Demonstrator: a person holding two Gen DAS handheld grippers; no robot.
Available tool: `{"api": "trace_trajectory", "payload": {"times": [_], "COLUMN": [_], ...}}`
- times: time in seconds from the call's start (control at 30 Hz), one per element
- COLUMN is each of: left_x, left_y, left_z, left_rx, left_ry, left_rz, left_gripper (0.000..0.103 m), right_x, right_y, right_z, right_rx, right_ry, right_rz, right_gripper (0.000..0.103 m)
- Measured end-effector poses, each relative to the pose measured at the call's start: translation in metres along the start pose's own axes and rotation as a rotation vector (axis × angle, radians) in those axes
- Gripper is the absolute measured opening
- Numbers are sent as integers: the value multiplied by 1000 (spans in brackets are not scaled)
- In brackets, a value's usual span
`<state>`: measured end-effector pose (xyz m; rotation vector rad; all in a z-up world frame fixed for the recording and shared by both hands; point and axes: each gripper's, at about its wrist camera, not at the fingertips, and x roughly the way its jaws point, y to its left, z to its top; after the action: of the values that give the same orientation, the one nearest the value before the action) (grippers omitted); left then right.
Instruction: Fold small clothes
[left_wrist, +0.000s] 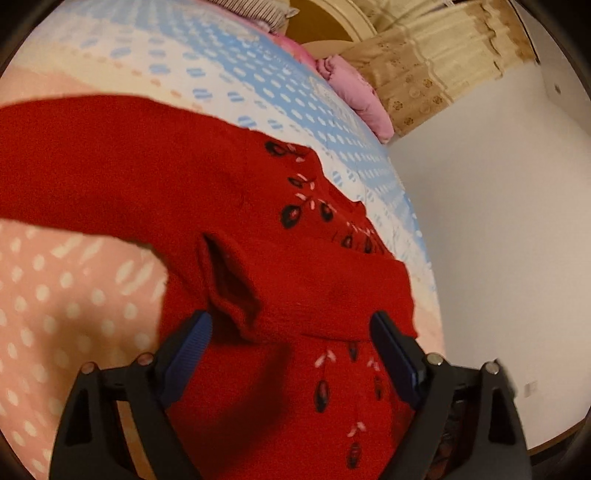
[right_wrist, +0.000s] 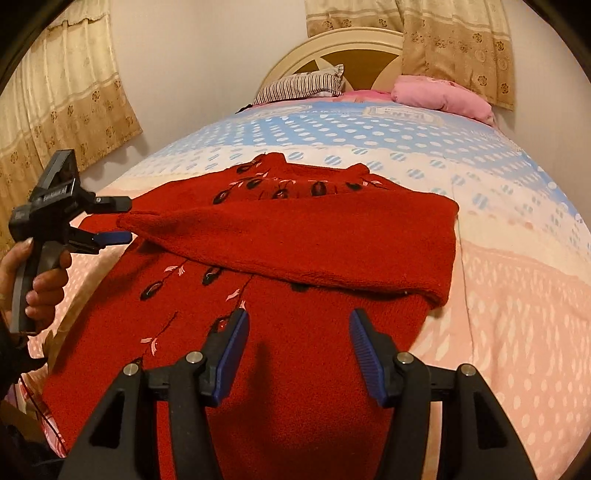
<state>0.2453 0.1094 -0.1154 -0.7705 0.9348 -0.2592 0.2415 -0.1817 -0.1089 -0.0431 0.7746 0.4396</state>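
Note:
A red knitted sweater (right_wrist: 295, 236) with dark and pink embroidered flowers lies flat on the bed, one sleeve (right_wrist: 314, 236) folded across its chest. In the left wrist view the sweater (left_wrist: 155, 177) fills the middle and the sleeve cuff (left_wrist: 231, 291) lies just ahead of my left gripper (left_wrist: 291, 325), which is open around it. The left gripper also shows in the right wrist view (right_wrist: 125, 218), open at the cuff end. My right gripper (right_wrist: 299, 325) is open and empty above the sweater's lower body.
The bed has a dotted pink and blue cover (right_wrist: 498, 295). A striped pillow (right_wrist: 303, 86) and a pink pillow (right_wrist: 443, 94) lie by the headboard (right_wrist: 343, 40). Curtains (right_wrist: 62, 107) hang at the left and back. A white wall (left_wrist: 498, 221) lies beside the bed.

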Motion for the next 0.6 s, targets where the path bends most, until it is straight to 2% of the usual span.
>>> {"api": "trace_trajectory", "payload": {"times": [0.07, 0.2, 0.23, 0.27, 0.3, 0.33, 0.37, 0.4, 0.5, 0.53, 0.6], "left_x": [2, 16, 20, 25, 30, 32, 29, 23, 5, 3, 8], "left_y": [-3, -4, -2, -2, -2, -4, -7, -15, -45, -51, -50], "left_z": [-1, 9, 11, 13, 15, 15, 13, 10, -11, -17, -16], "left_rx": [-1, 7, 10, 19, 35, 62, 97, 163, 411, 468, 478], "left_ry": [-8, -20, -21, -20, -11, -14, -39, -100, -265, -287, -263], "left_rz": [-13, 13, 18, 30, 42, 60, 82, 123, 231, 256, 260], "left_gripper": [89, 86, 76, 53, 37, 8, 6, 6, 7, 7, 7], "right_x": [2, 8, 8, 8, 8, 9, 9, 10, 11, 12, 14], "right_y": [1, 1, 1, 1, -1, -1, -3, -5, -9, -10, -12], "right_z": [-3, -8, -9, -10, -10, -11, -12, -13, -15, -16, -17], "right_rx": [-4, 6, 9, 14, 21, 26, 35, 42, 67, 74, 86], "right_ry": [2, 17, 17, 18, 20, 21, 24, 26, 36, 40, 47], "right_rz": [-7, 6, 8, 9, 10, 11, 13, 15, 24, 29, 34], "right_gripper": [58, 58, 58, 58, 58, 58, 58, 58, 59, 59, 59]}}
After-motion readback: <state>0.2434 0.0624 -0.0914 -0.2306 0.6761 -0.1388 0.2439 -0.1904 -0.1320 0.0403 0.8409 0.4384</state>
